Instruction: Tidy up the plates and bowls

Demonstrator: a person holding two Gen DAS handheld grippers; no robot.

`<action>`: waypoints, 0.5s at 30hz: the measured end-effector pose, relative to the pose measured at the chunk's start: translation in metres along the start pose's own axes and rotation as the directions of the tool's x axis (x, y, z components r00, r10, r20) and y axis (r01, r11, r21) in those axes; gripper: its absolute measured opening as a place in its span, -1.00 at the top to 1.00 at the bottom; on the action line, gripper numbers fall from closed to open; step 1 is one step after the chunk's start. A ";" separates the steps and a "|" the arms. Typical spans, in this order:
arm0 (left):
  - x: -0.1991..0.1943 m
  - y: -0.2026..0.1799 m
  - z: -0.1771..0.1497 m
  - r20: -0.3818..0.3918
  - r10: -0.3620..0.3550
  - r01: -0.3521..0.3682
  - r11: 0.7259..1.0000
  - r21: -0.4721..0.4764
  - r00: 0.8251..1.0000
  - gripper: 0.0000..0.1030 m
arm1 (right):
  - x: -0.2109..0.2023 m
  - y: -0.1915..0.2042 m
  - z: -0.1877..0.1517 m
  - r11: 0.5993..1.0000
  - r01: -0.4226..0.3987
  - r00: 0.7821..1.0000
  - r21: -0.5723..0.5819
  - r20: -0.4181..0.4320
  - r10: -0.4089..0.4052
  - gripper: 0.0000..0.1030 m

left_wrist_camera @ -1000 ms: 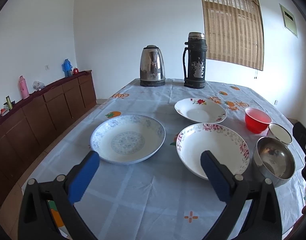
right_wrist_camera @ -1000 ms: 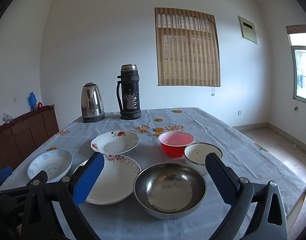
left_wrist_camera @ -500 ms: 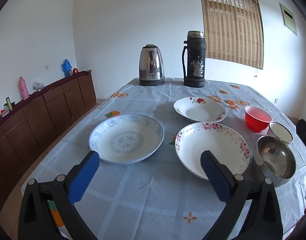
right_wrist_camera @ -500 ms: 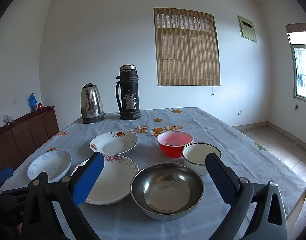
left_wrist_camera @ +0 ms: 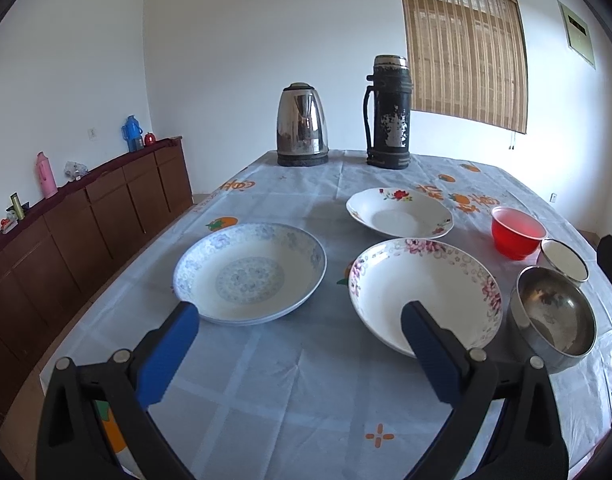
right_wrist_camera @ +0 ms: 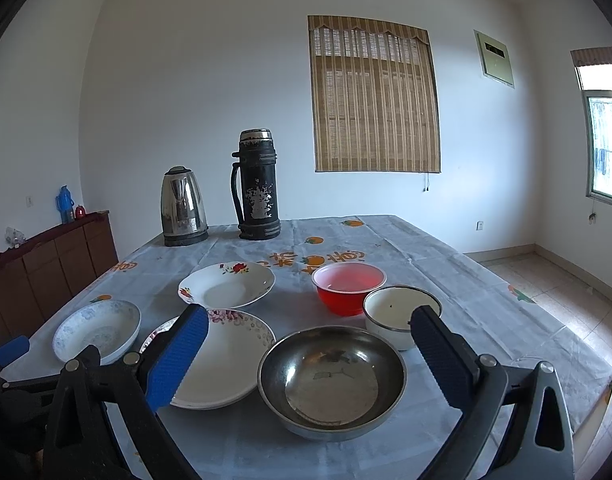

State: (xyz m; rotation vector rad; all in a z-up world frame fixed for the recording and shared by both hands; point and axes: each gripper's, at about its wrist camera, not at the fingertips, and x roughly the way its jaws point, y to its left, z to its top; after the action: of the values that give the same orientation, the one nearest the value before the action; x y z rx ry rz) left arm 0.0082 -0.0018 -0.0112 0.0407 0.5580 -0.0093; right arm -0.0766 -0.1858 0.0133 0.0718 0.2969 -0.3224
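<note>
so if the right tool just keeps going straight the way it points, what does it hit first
Most likely the steel bowl. The right tool is open and empty, and the bowl sits centred between its fingers, nearest on the table. The red bowl lies beyond it. Depth is unclear, so it could pass above the rim.

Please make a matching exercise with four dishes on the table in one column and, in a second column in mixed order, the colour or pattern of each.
Column 1:
1. steel bowl
2. plastic bowl
3. leftmost plate
4. farthest plate

Column 2:
a. white with a red flower on the rim
b. translucent red
c. blue pattern on white
d. shiny bare metal

Pairs: 1-d, 2-b, 3-c, 4-a
</note>
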 end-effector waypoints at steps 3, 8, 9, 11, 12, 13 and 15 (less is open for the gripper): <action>0.000 0.000 0.000 0.000 0.000 0.000 1.000 -0.001 1.000 -0.99 | 0.001 0.001 0.000 1.000 -0.003 1.000 -0.003 -0.004 0.003 -0.98; 0.000 0.000 0.001 0.001 -0.001 0.001 1.000 -0.002 1.000 -0.99 | 0.001 0.002 0.000 1.000 -0.004 1.000 -0.010 -0.002 0.004 -0.98; 0.000 0.000 0.001 0.002 0.001 -0.001 1.000 -0.001 1.000 -0.99 | 0.001 0.002 0.000 1.000 -0.004 1.000 -0.011 0.000 0.004 -0.98; 0.001 0.000 0.001 0.001 0.002 -0.002 1.000 0.000 1.000 -0.99 | 0.001 0.003 0.000 1.000 -0.004 1.000 -0.013 -0.001 0.004 -0.98; 0.001 0.000 0.001 -0.001 0.001 -0.001 1.000 0.001 1.000 -0.99 | 0.001 0.003 0.000 1.000 -0.005 1.000 -0.014 -0.002 0.005 -0.98; 0.002 0.001 0.001 -0.003 0.000 0.000 1.000 0.000 1.000 -0.99 | 0.002 0.004 0.000 1.000 -0.005 1.000 -0.016 -0.003 0.005 -0.98; 0.003 0.000 0.002 -0.004 0.001 -0.001 1.000 0.002 1.000 -0.99 | 0.003 0.003 0.000 1.000 -0.005 1.000 -0.016 -0.004 0.005 -0.98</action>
State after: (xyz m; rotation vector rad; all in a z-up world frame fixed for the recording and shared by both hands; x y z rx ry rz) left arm 0.0117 -0.0019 -0.0113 0.0432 0.5620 -0.0089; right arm -0.0733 -0.1834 0.0123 0.0573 0.3032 -0.3149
